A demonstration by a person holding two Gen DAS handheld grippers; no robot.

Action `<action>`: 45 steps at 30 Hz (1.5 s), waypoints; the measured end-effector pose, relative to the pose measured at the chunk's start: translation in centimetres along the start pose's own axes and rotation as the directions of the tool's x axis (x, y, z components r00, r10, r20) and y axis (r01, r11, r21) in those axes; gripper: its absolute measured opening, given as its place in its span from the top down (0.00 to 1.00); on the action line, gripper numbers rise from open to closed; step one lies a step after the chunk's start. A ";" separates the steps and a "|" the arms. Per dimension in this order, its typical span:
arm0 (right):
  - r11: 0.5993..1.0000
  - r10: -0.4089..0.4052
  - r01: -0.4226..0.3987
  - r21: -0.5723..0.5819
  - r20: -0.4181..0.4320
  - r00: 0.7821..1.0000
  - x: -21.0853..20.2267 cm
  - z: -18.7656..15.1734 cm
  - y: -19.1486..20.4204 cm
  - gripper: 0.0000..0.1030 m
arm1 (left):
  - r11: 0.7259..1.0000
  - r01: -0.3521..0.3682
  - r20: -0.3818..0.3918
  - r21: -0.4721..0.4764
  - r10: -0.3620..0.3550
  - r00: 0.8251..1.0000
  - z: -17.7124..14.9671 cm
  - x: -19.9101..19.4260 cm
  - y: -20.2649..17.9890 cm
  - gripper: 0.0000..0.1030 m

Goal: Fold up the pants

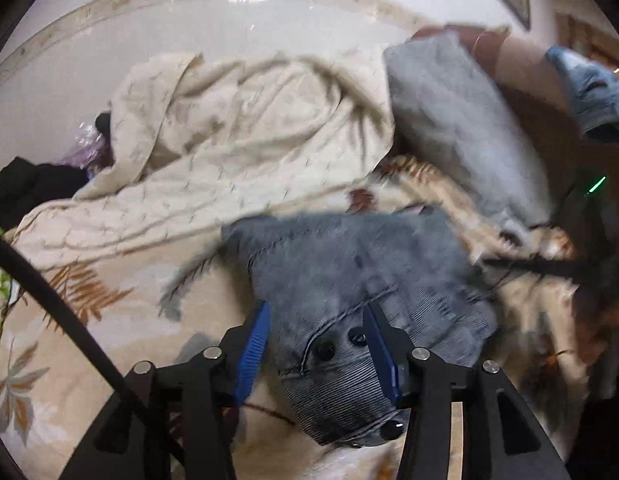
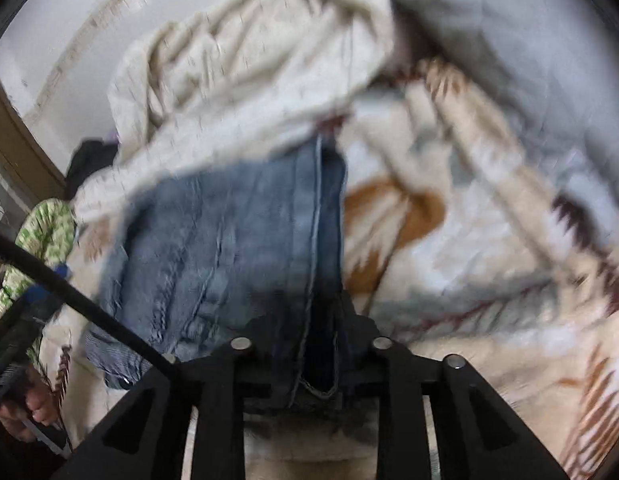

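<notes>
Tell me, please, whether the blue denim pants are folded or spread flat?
Partly folded: the blue denim pants lie bunched and doubled on the floral bedspread, buttoned waistband between the open left hand-held gripper.

A cream blanket (image 1: 237,128) lies rumpled across the far side of the bed, over a beige bedspread (image 1: 89,320) printed with brown and grey leaves. A grey pillow (image 1: 461,120) rests to the right of the blanket. At the far left sit a black garment (image 1: 25,188) and some crinkled clear plastic (image 1: 87,140) (contents unclear). A green patterned cloth (image 2: 49,232) shows at the left edge.
</notes>
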State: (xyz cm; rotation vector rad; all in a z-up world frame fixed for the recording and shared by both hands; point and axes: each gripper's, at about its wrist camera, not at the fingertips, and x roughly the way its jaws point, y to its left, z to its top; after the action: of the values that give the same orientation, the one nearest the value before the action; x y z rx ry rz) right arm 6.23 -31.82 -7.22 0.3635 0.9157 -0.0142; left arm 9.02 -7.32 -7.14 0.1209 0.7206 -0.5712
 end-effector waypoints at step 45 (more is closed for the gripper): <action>0.989 0.105 -0.100 -0.110 0.043 0.994 5.0 3.7 3.6 0.56 | 0.925 -0.359 -0.049 0.126 0.367 0.929 3.8 7.3 -1.9 0.43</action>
State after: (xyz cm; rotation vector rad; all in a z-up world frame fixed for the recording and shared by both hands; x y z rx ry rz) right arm 12.77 -28.90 -7.94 0.3081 0.8450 0.1197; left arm 14.65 -13.31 -8.91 0.3764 0.7138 -0.2522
